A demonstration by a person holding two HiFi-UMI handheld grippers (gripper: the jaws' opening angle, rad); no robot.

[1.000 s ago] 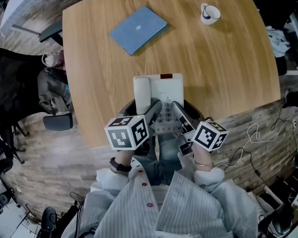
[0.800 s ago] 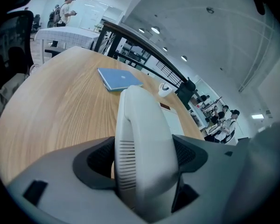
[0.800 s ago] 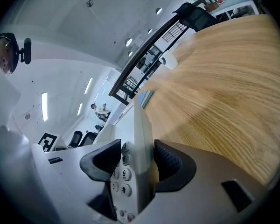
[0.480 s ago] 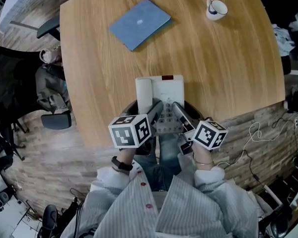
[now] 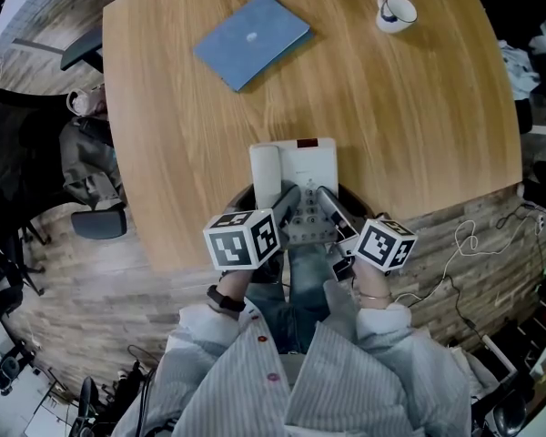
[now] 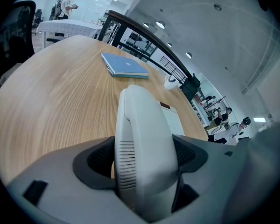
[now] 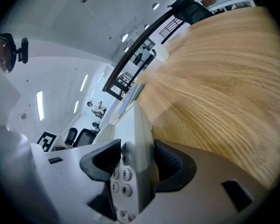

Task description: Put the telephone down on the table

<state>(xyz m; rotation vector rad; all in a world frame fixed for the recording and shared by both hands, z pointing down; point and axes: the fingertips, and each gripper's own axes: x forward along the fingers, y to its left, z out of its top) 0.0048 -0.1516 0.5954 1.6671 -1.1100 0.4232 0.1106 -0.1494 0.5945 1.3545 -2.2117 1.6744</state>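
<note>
White telephone (image 5: pixel 308 167) gripped: left claw (image 6: pixel 142 160) on handset (image 6: pixel 139 120), right claw (image 7: pixel 133 164) on keypad (image 7: pixel 119 181). We judge: settle onto surface (image 5: pixel 164 107) ahead, then release.

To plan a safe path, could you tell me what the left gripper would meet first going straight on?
The left gripper is shut on the telephone; beyond it lies bare table, then probably the blue laptop, slightly left, though depth is unclear.

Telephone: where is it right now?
Head view: the telephone is at the near edge of the table, centre, gripped by the left gripper on its handset side and the right gripper on its keypad side.
</note>
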